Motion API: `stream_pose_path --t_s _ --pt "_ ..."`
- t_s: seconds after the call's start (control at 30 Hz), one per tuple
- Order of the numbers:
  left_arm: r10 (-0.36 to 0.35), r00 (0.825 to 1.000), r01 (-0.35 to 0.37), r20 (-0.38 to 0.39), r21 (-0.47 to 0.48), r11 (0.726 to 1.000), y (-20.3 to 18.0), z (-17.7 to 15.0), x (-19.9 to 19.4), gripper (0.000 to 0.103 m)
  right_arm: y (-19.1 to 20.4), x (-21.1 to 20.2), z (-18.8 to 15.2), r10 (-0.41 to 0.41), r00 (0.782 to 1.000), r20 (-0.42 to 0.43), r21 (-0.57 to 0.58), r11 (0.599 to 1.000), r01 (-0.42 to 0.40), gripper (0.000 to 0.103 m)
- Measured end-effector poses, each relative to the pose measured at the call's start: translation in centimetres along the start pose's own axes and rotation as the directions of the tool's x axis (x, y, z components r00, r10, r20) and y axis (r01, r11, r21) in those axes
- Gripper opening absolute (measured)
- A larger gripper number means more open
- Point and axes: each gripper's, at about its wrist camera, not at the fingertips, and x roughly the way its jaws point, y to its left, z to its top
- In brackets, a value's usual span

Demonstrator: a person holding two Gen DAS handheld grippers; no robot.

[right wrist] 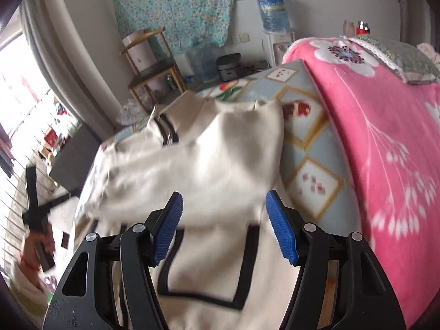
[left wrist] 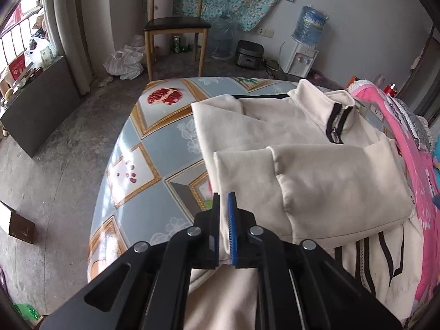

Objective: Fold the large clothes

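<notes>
Cream jacket (left wrist: 302, 170) lies half-folded on the table (left wrist: 154, 148); left tool (left wrist: 224, 200) clamps its near-edge hem, right tool (right wrist: 224, 220) gapes empty. Next, likely fold the hem upward.

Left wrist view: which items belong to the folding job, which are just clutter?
Job:
cream jacket, sleeves folded across its front
left gripper, shut on the jacket's hem
right gripper, open, above the jacket

Clutter:
pink blanket
wooden chair
water dispenser
white plastic bag

Cream jacket (left wrist: 302, 170) black-striped, pink floral blanket (right wrist: 385, 126)
</notes>
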Motion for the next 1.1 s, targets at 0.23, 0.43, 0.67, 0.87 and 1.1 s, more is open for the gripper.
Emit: stream_pose_path --t_s 0.23,0.43,0.67,0.87,1.1 --pt "-0.004 0.995 0.006 -0.102 0.012 1.0 -1.6 -0.5 3.6 0.007 -6.3 9.8 7.4 -0.021 0.991 -0.13 0.276 0.96 0.056 0.055" --pt "-0.006 0.995 0.009 -0.104 0.029 1.0 -1.5 -0.8 3.7 0.006 -7.9 13.1 9.9 -0.03 0.986 -0.163 0.314 0.946 0.08 0.041" --pt "-0.026 0.995 0.027 -0.095 0.012 1.0 -1.0 -1.2 3.7 0.004 -5.8 12.9 10.6 -0.143 0.978 -0.15 0.196 0.965 0.172 0.006" --pt "-0.007 0.996 0.01 -0.087 0.034 0.999 -1.3 -1.3 3.9 0.004 -4.9 12.7 9.7 -0.299 0.952 -0.07 0.093 0.948 0.305 0.005" --pt "-0.015 0.999 0.018 -0.047 0.065 0.998 -1.3 -1.1 2.8 0.004 -2.0 9.7 8.8 -0.373 0.928 0.004 -0.021 0.928 0.373 0.038"
